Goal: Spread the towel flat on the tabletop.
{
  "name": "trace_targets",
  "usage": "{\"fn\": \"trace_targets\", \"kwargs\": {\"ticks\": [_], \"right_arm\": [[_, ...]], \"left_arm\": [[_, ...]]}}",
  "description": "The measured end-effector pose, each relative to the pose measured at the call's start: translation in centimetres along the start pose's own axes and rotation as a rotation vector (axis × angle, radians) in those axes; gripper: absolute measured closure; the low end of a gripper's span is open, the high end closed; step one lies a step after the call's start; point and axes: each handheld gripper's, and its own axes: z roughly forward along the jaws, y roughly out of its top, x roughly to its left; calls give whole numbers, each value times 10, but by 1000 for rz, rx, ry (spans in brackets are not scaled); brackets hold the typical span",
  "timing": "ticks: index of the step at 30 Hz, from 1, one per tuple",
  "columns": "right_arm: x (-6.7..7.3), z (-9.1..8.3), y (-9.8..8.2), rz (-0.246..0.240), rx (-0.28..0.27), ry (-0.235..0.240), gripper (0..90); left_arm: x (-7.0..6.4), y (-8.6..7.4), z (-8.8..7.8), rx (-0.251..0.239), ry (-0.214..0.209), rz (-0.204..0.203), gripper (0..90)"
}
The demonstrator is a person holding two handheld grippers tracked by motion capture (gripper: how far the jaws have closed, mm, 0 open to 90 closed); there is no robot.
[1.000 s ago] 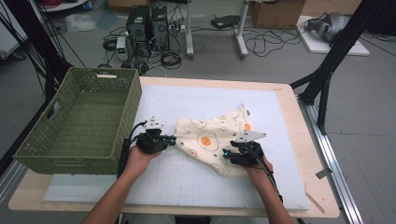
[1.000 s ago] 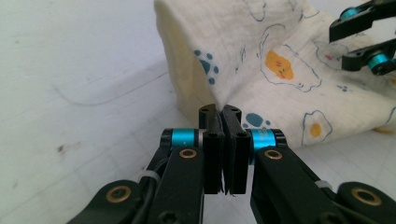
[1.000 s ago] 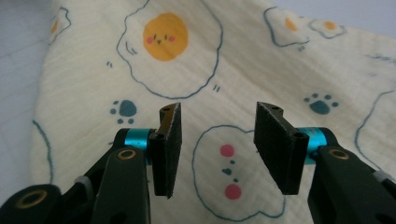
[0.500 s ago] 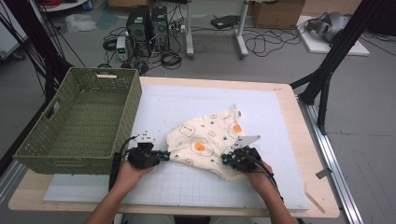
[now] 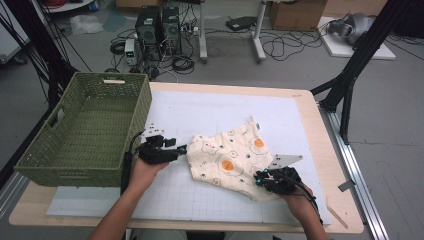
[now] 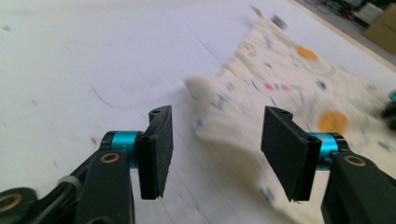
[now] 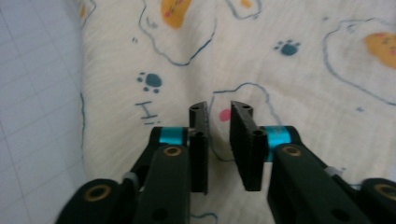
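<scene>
High view: cream cloth (image 5: 232, 160) with egg print lay crumpled on the white mat (image 5: 210, 117) of the counter (image 5: 310, 107), right of centre, nearer the near edge. Left tool (image 5: 181, 149) sat just beside the cloth's left edge, tips pointing right at it. Right tool (image 5: 259, 178) was over the cloth's near-right corner. Green basket (image 5: 82, 130) stood on the left part of the counter, well clear of the cloth.

Left gripper view: jaws stood wide apart, released, having just been opening. Nothing clamped; the cloth's folded edge (image 6: 280, 74) lay on the mat ahead, partly seen through the gap. Blurred frame.

Right gripper view: jaws stood with a narrow gap, having just been opening a little. The cloth (image 7: 289, 70) spread flat under and beyond them, a pink-dot egg outline visible through the gap. No fold pinched between the pads that I could see, so released. Grid mat (image 7: 32, 93) showed at the left of the cloth edge.
</scene>
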Motion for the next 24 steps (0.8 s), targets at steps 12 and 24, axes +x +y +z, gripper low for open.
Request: {"fn": "trace_targets", "kwargs": {"ticks": [12,24], "right_arm": [[-7,-5,0,48,-84,-47,635],[-8,-1,2,55,-86,-48,604]], "left_arm": [[0,-5,57,134,50,31,511],[-20,-5,71,172,130,278,869]]}}
